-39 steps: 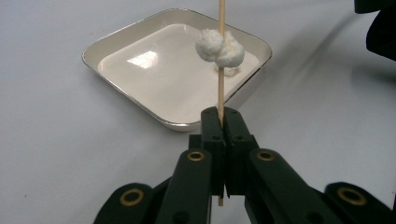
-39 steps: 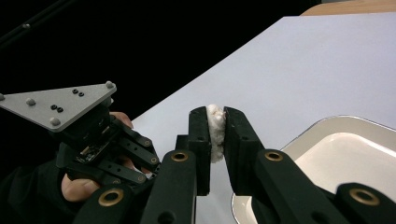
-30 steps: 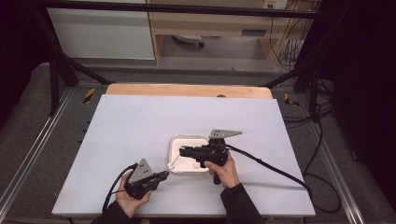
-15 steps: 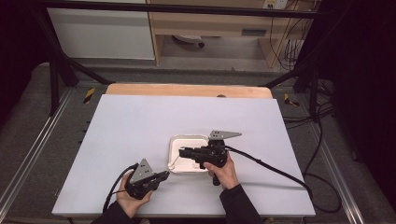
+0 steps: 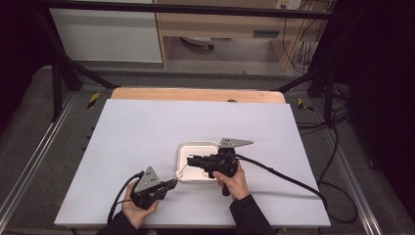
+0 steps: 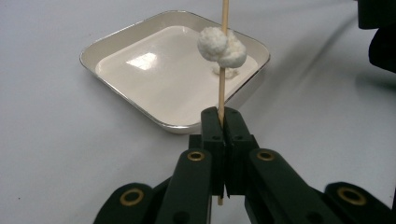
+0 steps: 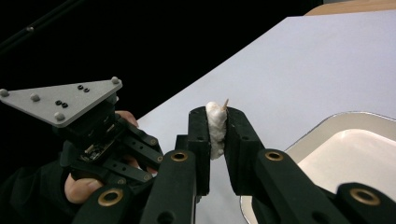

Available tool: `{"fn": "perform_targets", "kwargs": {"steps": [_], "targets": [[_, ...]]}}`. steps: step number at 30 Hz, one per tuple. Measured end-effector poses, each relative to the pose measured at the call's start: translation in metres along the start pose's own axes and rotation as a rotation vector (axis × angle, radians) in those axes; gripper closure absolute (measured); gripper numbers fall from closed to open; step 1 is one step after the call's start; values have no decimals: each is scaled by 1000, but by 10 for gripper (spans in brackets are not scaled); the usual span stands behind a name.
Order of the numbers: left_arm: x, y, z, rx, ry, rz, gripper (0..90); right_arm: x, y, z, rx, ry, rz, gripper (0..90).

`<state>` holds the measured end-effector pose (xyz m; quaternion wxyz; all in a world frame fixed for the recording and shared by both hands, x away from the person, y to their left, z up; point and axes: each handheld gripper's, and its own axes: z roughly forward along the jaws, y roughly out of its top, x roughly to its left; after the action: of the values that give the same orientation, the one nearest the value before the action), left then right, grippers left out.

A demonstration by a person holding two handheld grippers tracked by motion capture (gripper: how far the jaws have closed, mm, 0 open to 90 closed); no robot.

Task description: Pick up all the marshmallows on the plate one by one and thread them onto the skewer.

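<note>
Change: compared with a second ago, little has moved; both grippers hold their places, so threading looks under way, not finished.
Left gripper (image 6: 223, 122): fingers clamped on a thin wooden skewer (image 6: 222, 88), upright, carrying two soft white lumps (image 6: 221, 45).
Right gripper (image 7: 216, 133): fingers narrowed on a white, doughy ball (image 7: 215, 128), the skewer tip poking through.
Tray (image 5: 183, 156): glossy cream square dish with rounded corners, on the matte white tabletop (image 5: 147, 132), just right of the left gripper.
</note>
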<state>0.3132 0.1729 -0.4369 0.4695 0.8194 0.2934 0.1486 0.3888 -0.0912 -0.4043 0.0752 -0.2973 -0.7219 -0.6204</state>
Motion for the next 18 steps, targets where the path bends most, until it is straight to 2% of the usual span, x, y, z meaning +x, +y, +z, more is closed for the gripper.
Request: {"fn": "perform_targets", "kwargs": {"steps": [18], "targets": [[-1, -1, 2, 19, -1, 4, 892, -1, -3, 2, 26, 10, 9, 826]]}}
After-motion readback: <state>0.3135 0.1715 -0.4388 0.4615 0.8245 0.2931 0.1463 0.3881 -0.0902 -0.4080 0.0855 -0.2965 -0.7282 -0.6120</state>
